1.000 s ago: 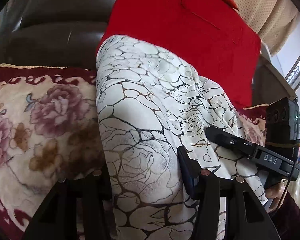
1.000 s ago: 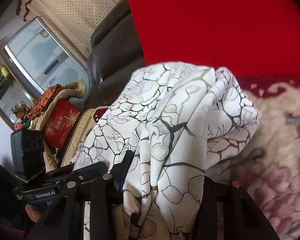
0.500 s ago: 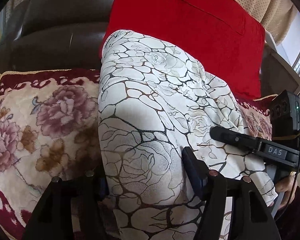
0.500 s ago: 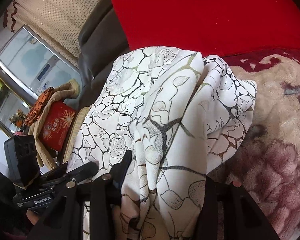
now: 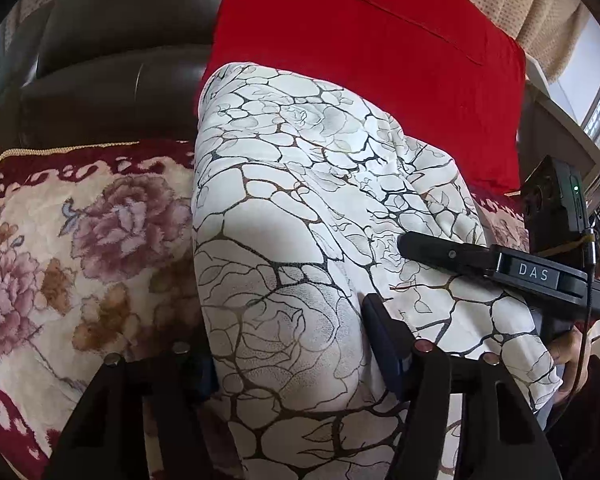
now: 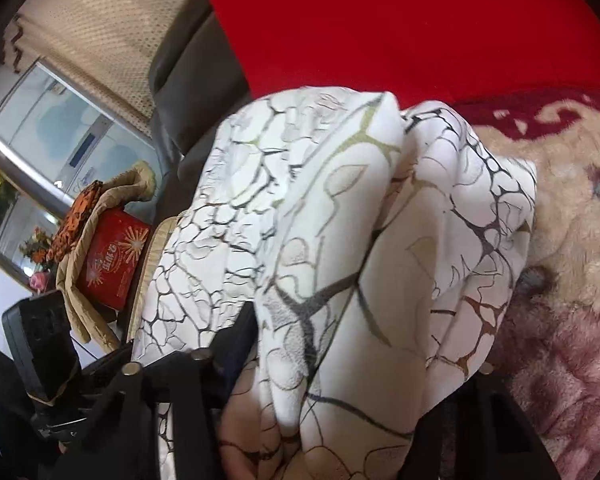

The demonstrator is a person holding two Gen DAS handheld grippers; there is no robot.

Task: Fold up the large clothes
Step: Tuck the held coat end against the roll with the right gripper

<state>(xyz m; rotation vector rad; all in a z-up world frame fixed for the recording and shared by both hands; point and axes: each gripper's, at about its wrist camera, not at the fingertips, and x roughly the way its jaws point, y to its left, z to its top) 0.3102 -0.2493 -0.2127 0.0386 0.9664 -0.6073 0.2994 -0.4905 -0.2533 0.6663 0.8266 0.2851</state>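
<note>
A white garment with a dark crackle-and-rose print lies in a folded band over a floral sofa cover. My left gripper is shut on one end of it, the cloth bulging between the fingers. My right gripper is shut on the other bunched end of the garment. In the left wrist view the right gripper reaches in from the right, lying on the cloth. In the right wrist view the left gripper's body shows at the lower left.
A floral plush cover lies on a dark leather sofa. A red cloth drapes the backrest behind the garment. A red box under beige fabric stands beside the sofa, with a window beyond.
Both grippers moved the garment slightly forward and down toward the seat. The band looks flatter and more spread. Both grips stayed the same.
</note>
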